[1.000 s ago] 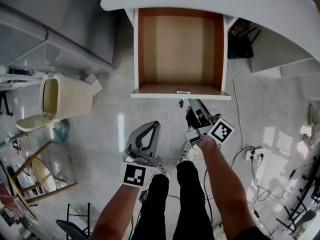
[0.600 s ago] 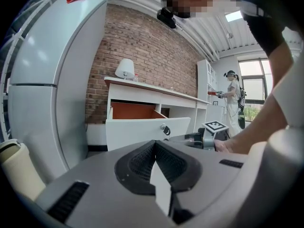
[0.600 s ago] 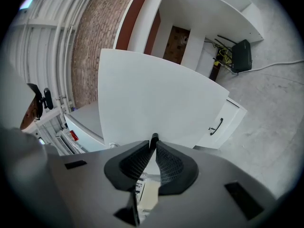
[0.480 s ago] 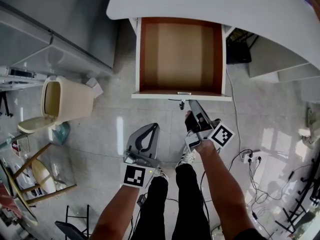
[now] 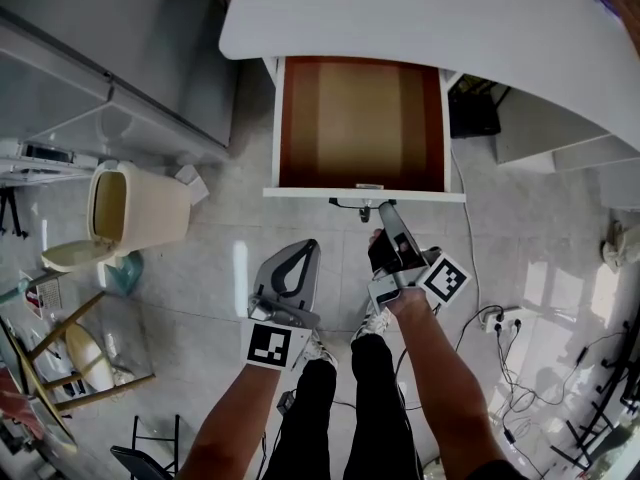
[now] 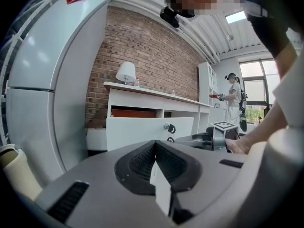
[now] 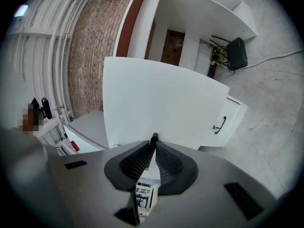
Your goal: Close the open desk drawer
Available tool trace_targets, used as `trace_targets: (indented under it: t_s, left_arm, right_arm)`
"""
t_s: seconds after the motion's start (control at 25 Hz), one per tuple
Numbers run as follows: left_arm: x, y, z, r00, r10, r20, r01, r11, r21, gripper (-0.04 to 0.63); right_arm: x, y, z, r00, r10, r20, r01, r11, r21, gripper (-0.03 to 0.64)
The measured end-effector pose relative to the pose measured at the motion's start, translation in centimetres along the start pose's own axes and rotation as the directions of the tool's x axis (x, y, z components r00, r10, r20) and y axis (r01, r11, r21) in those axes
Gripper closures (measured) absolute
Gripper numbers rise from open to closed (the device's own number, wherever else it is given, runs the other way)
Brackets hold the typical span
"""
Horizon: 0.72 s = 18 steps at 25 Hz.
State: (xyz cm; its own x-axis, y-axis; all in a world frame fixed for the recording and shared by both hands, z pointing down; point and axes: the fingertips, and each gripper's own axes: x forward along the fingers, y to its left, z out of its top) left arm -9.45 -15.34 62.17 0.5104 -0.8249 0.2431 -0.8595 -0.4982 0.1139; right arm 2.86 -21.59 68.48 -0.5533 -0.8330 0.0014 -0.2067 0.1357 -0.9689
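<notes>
The right hand-held gripper point(image 5: 384, 209) pinched the key point(image 7: 154, 137) on the open drawer's point(image 5: 360, 118) near front, the left hand-held gripper point(image 5: 309, 249) shut and empty; closing it seemingly needed a push far under the counter point(image 5: 450, 28).

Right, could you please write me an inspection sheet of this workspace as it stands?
Surface: white desk top, bare in the head view; a lamp shows on it in the left gripper view.
Job's things: drawer open, nothing inside; key in its front.
Clutter: bin on the floor, lid open.
Grippers: left gripper shut, empty, short of the drawer; right gripper shut on the key.
Cables: power strip and loose cables on the floor.
Surroundings: fridge, brick wall, another person far off.
</notes>
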Motion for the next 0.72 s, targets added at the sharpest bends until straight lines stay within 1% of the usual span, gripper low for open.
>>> trace_targets:
  t_s: [0.24,0.4,0.56,0.72]
  left_arm:
    - [0.6,-0.1,1.4,1.000,0.002,0.024,-0.002,1.000,-0.001,0.591]
    - [0.7,-0.5,1.8,1.000,0.004,0.028,-0.004,1.000,-0.005,0.591]
    - [1.2,-0.6,2.1,1.000,0.003,0.026,-0.003,1.000,-0.003,0.591]
    - [1.4,-0.4,2.4,1.000,0.002,0.027,-0.002,1.000,0.006,0.592]
  right_arm:
    - [0.4,1.4,0.6,1.000,0.008,0.023,-0.008,1.000,0.002,0.560]
    - [0.3,1.4,0.6,0.998,-0.021,0.062,0.020,0.999,0.026,0.561]
    - [0.2,1.4,0.8,0.994,-0.028,0.105,0.024,0.999,0.038,0.561]
    - [0.1,1.6,0.8,0.994,-0.026,0.103,0.023,0.999,0.034,0.561]
